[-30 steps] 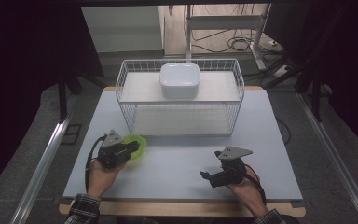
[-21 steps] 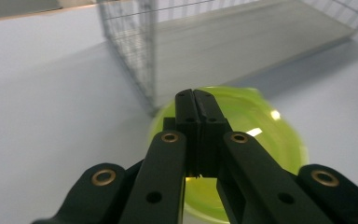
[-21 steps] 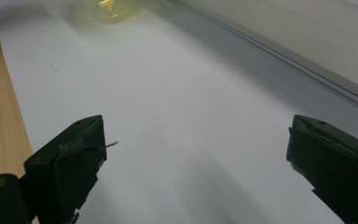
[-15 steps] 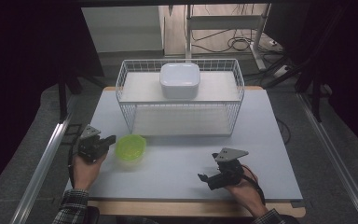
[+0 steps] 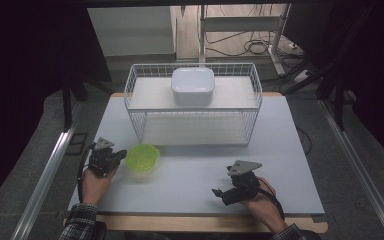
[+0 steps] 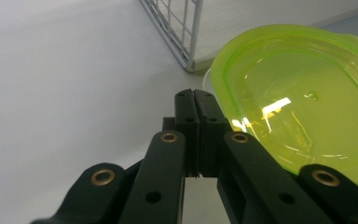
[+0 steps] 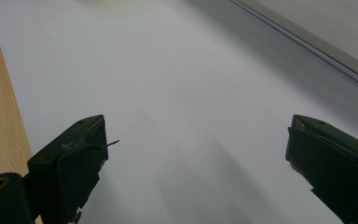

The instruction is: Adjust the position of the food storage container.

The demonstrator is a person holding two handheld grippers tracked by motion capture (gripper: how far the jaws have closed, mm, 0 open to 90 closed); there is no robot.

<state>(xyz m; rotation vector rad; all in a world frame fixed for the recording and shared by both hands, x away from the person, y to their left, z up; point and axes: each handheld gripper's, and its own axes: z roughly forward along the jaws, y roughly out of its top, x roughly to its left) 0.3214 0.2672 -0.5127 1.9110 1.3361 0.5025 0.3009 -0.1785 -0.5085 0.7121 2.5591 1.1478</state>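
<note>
A lime-green translucent container (image 5: 142, 157) with its lid on sits on the grey table at the front left. My left gripper (image 5: 118, 156) rests just left of it, jaws shut with nothing between them. In the left gripper view the shut tips (image 6: 195, 97) stand beside the green lid (image 6: 298, 93), close to its rim. My right gripper (image 5: 220, 193) lies at the front right, jaws pointing left. In the right gripper view its jaws (image 7: 196, 154) stand wide open over bare table.
A white wire basket (image 5: 130, 100) stands at the back middle with a white lidded container (image 5: 193, 85) on its upper shelf. Its near corner (image 6: 177, 32) is just beyond the green lid. A wooden edge (image 7: 0, 93) borders the table's front.
My left gripper drew back to the left, off the green container, and sank lower beside it. The container stayed put. The right hand has not moved.
</note>
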